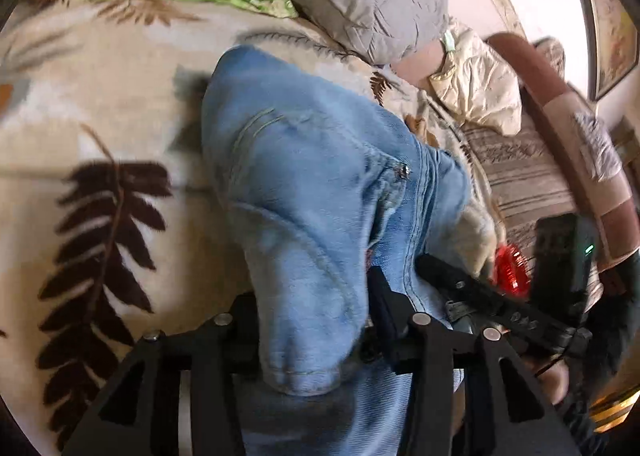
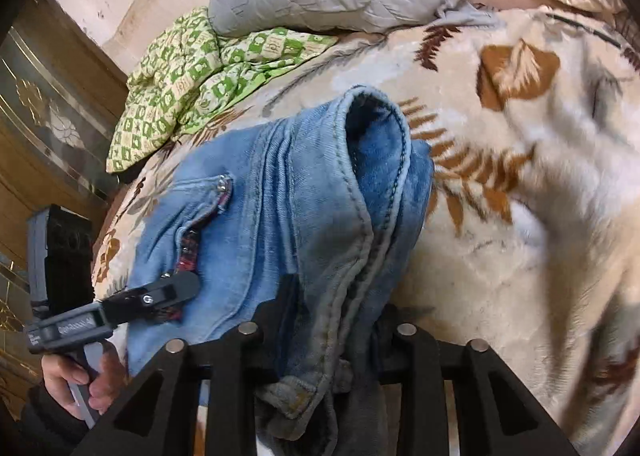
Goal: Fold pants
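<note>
Up close in the left wrist view, the left tongs (image 1: 320,320) grip a fold of the blue jeans (image 1: 304,175) over the leaf-patterned blanket (image 1: 100,135). Seen from the right wrist, the right tongs (image 2: 332,320) clamp the jeans' seamed edge; the bed carries them.

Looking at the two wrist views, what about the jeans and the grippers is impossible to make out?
- Left wrist view: left hand-held gripper fingertips buried under the light blue denim jeans.
- Right wrist view: right hand-held gripper fingertips covered by denim folds.
- Both views: the jeans run off the bottom edge.
</note>
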{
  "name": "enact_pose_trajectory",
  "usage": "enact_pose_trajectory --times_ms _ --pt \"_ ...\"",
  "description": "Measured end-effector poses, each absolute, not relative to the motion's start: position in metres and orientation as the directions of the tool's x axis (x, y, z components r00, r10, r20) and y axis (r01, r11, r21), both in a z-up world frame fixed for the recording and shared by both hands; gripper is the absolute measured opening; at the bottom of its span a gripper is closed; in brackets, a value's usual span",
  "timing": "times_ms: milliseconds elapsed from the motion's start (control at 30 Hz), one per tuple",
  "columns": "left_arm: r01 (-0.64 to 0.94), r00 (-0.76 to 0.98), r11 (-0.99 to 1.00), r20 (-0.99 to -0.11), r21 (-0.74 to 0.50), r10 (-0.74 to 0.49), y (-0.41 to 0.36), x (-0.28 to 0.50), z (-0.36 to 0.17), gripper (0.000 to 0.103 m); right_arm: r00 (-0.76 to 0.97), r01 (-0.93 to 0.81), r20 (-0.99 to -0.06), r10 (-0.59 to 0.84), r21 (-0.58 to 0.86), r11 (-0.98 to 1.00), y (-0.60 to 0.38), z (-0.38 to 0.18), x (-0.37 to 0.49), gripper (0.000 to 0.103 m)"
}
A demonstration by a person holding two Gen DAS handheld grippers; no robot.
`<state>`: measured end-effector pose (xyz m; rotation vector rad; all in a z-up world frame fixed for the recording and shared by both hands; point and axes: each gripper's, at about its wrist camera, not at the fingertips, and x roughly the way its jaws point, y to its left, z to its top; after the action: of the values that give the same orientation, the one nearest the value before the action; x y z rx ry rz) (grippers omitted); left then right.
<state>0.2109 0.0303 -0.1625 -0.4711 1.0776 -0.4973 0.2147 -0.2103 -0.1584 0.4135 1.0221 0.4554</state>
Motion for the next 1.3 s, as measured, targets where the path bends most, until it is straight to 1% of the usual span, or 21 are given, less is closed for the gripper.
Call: enact_pose_trajectory --times_ms 67,133,300,467,600,633,667,700,733,767,800,833,867,967,1167,1233,1300 --pt "0.149 0.377 0.797 -0.712 -0.585 -0.593 0.030 0.213 -0.163 0.051 0.441 -0.148 -0.706 0.554 0.551 0.821 -0.214 -0.161 0.216 0.034" --pt "0.157 0.372 0.805 -0.720 -0.572 -0.585 0.028 0.214 -0.163 0.051 0.440 -0.160 -0.714 0.545 0.535 0.830 -0.212 -0.160 0.217 0.034" --pt "0.147 0.376 0.797 -0.712 -0.585 -0.592 0.029 0.216 -0.165 0.053 0.433 -0.147 -0.703 0.564 0.562 0.814 -0.216 -0.164 0.218 0.037" --pt "0.144 0.374 0.798 -0.714 -0.586 -0.592 0.029 0.216 -0.165 0.053 0.433 -0.147 -0.705 0.562 0.560 0.815 -0.216 -0.164 0.217 0.038" --pt "0.136 0.370 0.795 -0.714 -0.591 -0.594 0.032 0.218 -0.164 0.057 0.437 -0.131 -0.702 0.562 0.569 0.812 -0.220 -0.166 0.217 0.045" --pt "0.138 0.371 0.795 -0.713 -0.591 -0.595 0.032 0.218 -0.164 0.061 0.437 -0.131 -0.698 0.568 0.575 0.807 -0.221 -0.167 0.217 0.049" --pt "0.144 0.374 0.794 -0.710 -0.591 -0.596 0.031 0.218 -0.163 0.070 0.439 -0.130 -0.697 0.567 0.575 0.808 -0.222 -0.167 0.217 0.052" --pt "0.152 0.379 0.791 -0.705 -0.592 -0.600 0.029 0.217 -0.161 0.075 0.446 -0.131 -0.701 0.557 0.564 0.815 -0.222 -0.166 0.216 0.064" --pt "0.158 0.378 0.793 -0.705 -0.589 -0.600 0.026 0.217 -0.160 0.083 0.451 -0.144 -0.704 0.549 0.550 0.823 -0.220 -0.164 0.215 0.077" --pt "0.169 0.375 0.799 -0.712 -0.577 -0.594 0.022 0.217 -0.158 0.087 0.453 -0.152 -0.709 0.540 0.535 0.831 -0.218 -0.163 0.214 0.081" --pt "0.182 0.374 0.816 -0.728 -0.549 -0.574 0.016 0.216 -0.156 0.090 0.462 -0.155 -0.730 0.504 0.493 0.856 -0.214 -0.160 0.213 0.088" --pt "0.198 0.369 0.826 -0.740 -0.529 -0.562 0.011 0.215 -0.155 0.098 0.473 -0.147 -0.750 0.463 0.451 0.881 -0.211 -0.159 0.212 0.098" --pt "0.216 0.365 0.831 -0.748 -0.512 -0.555 0.006 0.214 -0.154 0.103 0.476 -0.136 -0.764 0.435 0.424 0.895 -0.210 -0.158 0.212 0.103" --pt "0.238 0.373 0.846 -0.759 -0.477 -0.533 0.000 0.210 -0.153 0.103 0.473 -0.131 -0.763 0.440 0.433 0.892 -0.213 -0.160 0.212 0.103" --pt "0.184 0.392 0.798 -0.702 -0.573 -0.595 0.019 0.205 -0.148 0.103 0.474 -0.110 -0.758 0.449 0.454 0.884 -0.218 -0.158 0.213 0.103" --pt "0.181 0.406 0.790 -0.687 -0.585 -0.602 0.025 0.200 -0.139 0.103 0.483 -0.096 -0.748 0.455 0.471 0.877 -0.225 -0.151 0.211 0.103" --pt "0.177 0.424 0.781 -0.670 -0.598 -0.609 0.030 0.194 -0.124 0.103 0.517 -0.093 -0.734 0.440 0.463 0.881 -0.233 -0.133 0.206 0.103"
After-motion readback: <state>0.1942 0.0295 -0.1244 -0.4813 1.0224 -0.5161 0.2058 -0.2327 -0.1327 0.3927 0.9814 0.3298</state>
